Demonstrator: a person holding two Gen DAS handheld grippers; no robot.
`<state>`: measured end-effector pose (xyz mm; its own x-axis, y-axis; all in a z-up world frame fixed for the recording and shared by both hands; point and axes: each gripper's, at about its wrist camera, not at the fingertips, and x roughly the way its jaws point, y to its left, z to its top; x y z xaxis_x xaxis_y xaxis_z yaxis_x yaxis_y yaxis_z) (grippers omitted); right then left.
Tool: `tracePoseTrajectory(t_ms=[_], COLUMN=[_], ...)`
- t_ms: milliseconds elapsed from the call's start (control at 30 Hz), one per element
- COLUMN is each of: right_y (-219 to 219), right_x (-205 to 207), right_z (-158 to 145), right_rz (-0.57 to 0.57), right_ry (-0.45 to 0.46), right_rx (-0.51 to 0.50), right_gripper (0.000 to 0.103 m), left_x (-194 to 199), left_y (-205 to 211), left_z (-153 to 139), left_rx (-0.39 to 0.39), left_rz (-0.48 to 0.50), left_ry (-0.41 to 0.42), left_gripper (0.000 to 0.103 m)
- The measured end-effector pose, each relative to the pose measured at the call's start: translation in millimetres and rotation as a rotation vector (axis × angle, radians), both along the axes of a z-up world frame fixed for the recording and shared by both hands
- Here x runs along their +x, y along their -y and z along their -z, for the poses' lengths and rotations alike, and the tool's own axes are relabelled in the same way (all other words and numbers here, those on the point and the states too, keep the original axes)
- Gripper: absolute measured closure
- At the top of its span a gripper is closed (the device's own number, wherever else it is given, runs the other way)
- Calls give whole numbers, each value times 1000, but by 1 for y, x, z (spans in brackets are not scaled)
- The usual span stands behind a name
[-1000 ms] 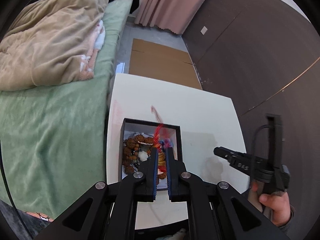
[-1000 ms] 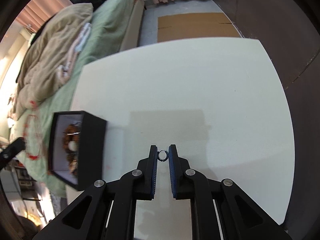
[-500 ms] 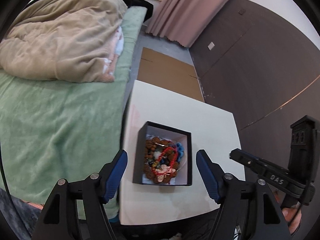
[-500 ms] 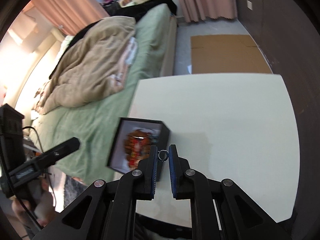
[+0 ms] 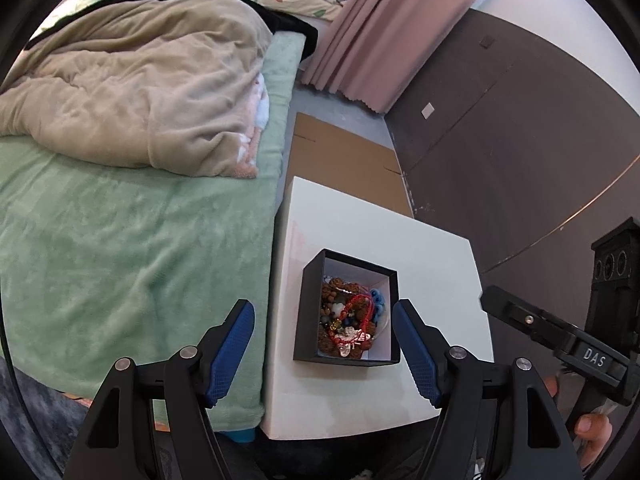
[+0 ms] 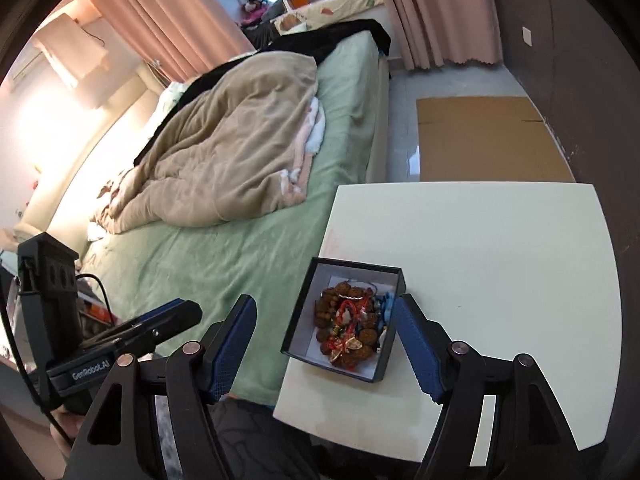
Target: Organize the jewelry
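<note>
Taking the black box (image 5: 347, 312) as the landmark and working from its left: the green bed (image 5: 120, 240) runs along that side, its edge just beside the white table (image 5: 436, 256), with a beige blanket (image 5: 132, 92) heaped further back. The box sits near the table's bed-side edge, lid off, and the jewelry (image 5: 349, 322) lies piled inside it: brown beads, a red cord, something blue at the right wall. I can see no loose piece left on the bare tabletop.

The left gripper (image 5: 323, 349) hangs above the box with its blue pads spread wide and nothing between them; the box shows in the gap, below and ahead of the fingertips. To the right of the box, the right gripper (image 6: 324, 346) is also over it from the near side. Its jaws have just been opening, and they now stand wide with nothing gripped. A small ring it may have let go I cannot pick out among the pile.

Both grippers point down at the box from much the same side, so neither looks clearly nearer. The box is close to square, so no long axis matters. I'd judge the sorting nearly finished, unless a lid is out of view.
</note>
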<state>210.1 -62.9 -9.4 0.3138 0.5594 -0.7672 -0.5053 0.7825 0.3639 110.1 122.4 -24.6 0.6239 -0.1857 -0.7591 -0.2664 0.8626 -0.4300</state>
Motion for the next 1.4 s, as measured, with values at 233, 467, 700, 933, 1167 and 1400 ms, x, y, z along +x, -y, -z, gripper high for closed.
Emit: tracePoseTrajectory(t_ms=[233, 467, 700, 933, 1167, 1400], right_y=[35, 68, 95, 118, 138, 155], right_x=[-11, -20, -38, -61, -86, -111], right_z=[-1, -16, -27, -29, -21, -14], right_rz=[55, 101, 134, 167, 200, 223], right_ry=[-1, 40, 90, 112, 138, 167], right_rx=[13, 34, 31, -6, -21, -2], right_gripper=[31, 31, 31, 23, 5, 0], left_x=[-7, -17, -31, -52, -81, -104], left_y=[15, 36, 61, 84, 105, 121], left_z=[-8, -28, -44, -54, -57, -55], left_rx=[38, 100, 160, 202, 233, 270], left_rz=[20, 46, 84, 99, 123, 139], left_ry=[25, 79, 119, 148, 205, 240], left_gripper=[26, 22, 17, 7, 0, 0])
